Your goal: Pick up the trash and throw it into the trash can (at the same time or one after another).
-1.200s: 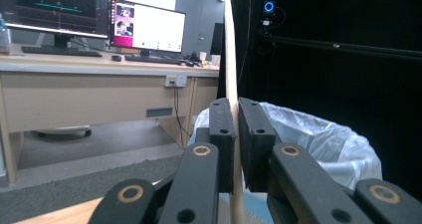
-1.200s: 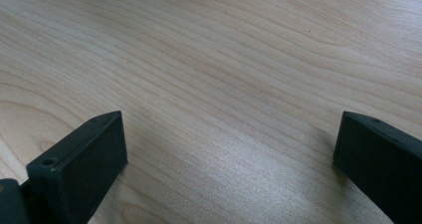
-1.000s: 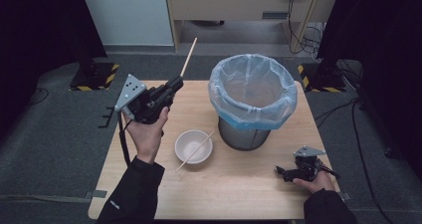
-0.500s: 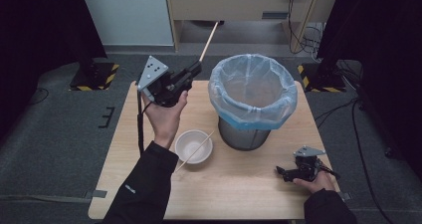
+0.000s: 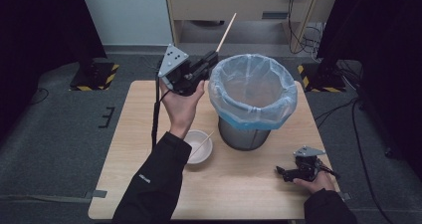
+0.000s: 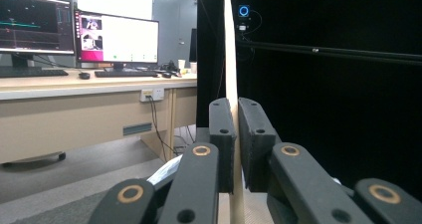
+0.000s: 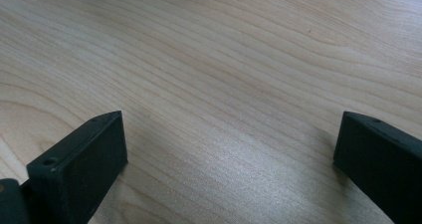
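Nearest the person, low at the right of the wooden table (image 5: 149,114), lay the right gripper (image 5: 284,173) under a hand, flat on the wood; in the right gripper view stood its jaws wide apart with bare tabletop (image 7: 224,99) between the pads and nothing gripped.

A little farther in, left of centre, sat a small white bowl (image 5: 199,152) with one wooden chopstick (image 5: 201,145) leaning across its rim. Just beside the bowl, to the right, stood a grey waste bin (image 5: 246,134) lined with a pale blue bag (image 5: 254,87), the bag's edge folded over the rim.

Beyond the bowl, raised above the table's far left part and close against the bin's rim, was held the left gripper (image 5: 211,59), palm of the hand turned upward. Clamped tight between its pads (image 6: 221,129) was a second wooden chopstick (image 6: 231,59), pinched partway along the shaft, the long end running up and away past the jaw tips, slanted toward the back of the room (image 5: 226,32).

Farthest off, seen along the left gripper's line, stood a desk (image 6: 74,84) bearing lit monitors (image 6: 117,37) and a keyboard (image 6: 119,73).
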Available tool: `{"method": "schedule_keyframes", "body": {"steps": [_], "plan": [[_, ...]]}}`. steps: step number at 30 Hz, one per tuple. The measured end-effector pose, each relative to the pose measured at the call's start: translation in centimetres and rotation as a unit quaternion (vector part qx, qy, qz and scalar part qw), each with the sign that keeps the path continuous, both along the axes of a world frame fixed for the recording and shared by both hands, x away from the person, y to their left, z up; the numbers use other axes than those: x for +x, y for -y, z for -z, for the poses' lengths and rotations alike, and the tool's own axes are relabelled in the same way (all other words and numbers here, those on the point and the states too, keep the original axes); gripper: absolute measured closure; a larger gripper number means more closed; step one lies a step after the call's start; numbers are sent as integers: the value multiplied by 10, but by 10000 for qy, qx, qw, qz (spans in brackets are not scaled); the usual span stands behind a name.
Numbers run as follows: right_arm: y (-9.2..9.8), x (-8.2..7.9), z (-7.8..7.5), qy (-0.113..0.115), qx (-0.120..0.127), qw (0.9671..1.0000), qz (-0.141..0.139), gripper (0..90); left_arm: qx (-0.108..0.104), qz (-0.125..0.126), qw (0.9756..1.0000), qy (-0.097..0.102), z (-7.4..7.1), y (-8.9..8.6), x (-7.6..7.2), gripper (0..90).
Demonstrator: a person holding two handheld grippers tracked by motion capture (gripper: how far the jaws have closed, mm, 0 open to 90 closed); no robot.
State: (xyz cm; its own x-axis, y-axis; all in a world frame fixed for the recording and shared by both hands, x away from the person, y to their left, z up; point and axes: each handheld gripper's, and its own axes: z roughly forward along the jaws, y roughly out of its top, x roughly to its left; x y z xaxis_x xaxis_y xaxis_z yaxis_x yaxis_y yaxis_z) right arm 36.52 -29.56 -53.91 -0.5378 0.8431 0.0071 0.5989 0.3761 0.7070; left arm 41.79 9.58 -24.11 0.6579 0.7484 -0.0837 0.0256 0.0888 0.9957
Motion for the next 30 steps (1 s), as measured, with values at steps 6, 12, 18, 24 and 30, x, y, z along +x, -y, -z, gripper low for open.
{"method": "schedule_keyframes", "body": {"steps": [6, 12, 18, 24, 30], "plan": [[0, 0, 0, 0, 1, 10000, 1, 6, 52, 56, 10000, -48, 0, 16, 10, 851], [0, 0, 0, -1, 4, 10000, 1, 6, 128, 97, 9998, -70, 4, 30, 17, 851], [0, 0, 0, 3, -1, 10000, -3, 6, 144, 164, 9997, -113, 7, 44, 25, 851], [0, 0, 0, 4, -1, 10000, -4, 6, 224, 195, 9995, -140, 9, 57, 35, 851], [0, 0, 0, 1, 0, 10000, -1, 6, 310, 253, 9991, -155, 13, 70, 44, 851]]}}
